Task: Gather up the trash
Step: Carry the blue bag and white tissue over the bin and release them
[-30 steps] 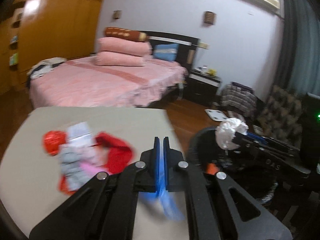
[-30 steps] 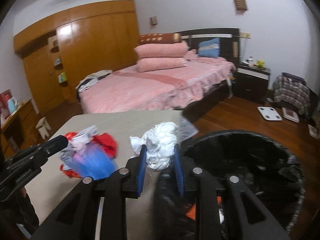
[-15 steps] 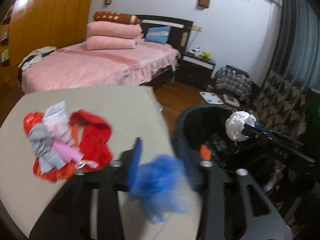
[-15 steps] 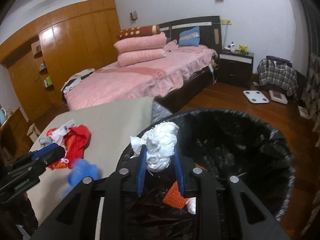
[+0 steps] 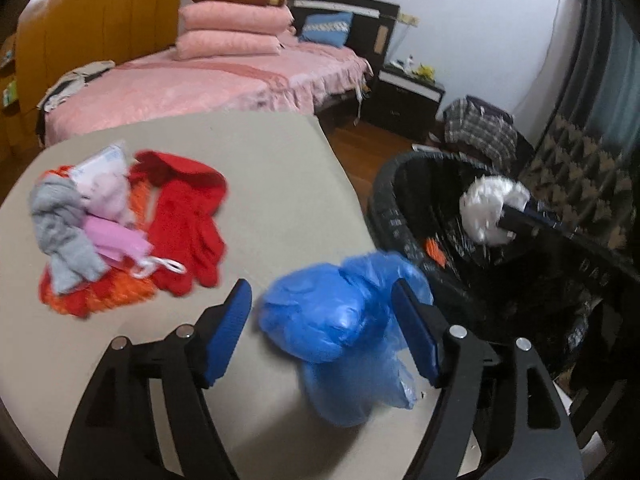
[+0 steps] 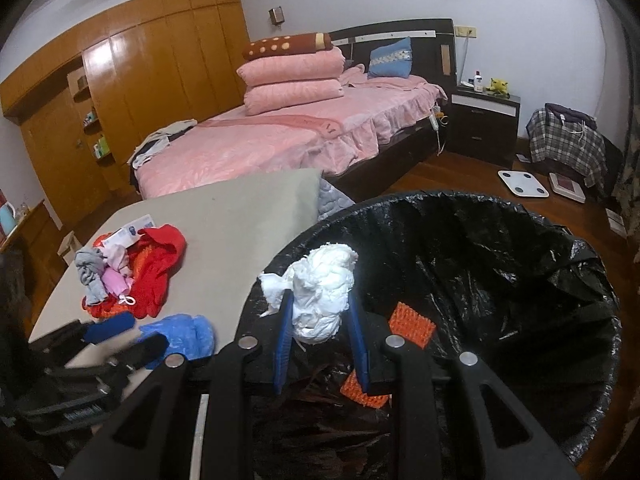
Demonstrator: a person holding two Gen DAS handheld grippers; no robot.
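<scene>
Fingers on the right gripper (image 6: pixel 320 320) clamped either side of a crumpled white tissue wad (image 6: pixel 322 288), held above the open mouth of the black-lined trash bin (image 6: pixel 520 216). Wad sits over the near-left part of the opening, not far inside the rim. Orange scraps (image 6: pixel 412 318) already lie in the bin.

Left gripper (image 5: pixel 322 312) fingers spread wide, straddling a blue plastic bag (image 5: pixel 336 320) that lies on the beige table (image 5: pixel 260 168), near its right edge. Right pad looks to touch the bag; left pad stands clear of it. No grip on it.

Risks, as I judge them:
- Tissue is light and ragged; a loose tail hangs off its left side. On release it could cling to a pad or drift, and with the wad close to the near-left rim it may catch on the liner edge or fall outside. Carrying it further over the centre before opening would cut that.
- Blue bag is thin, slippery, puffed. Closing on it may only pinch a fold, and the rest would trail and snag on the table edge or bin rim.
- Bag sits close to the table edge beside the bin; a nudge from a finger could push it to the floor.
- Pile of red, grey and pink clothing (image 5: pixel 120 224) lies far left on the table, well apart from the bag. Whether it counts as trash is unclear; grabbing it by mistake is possible.
</scene>
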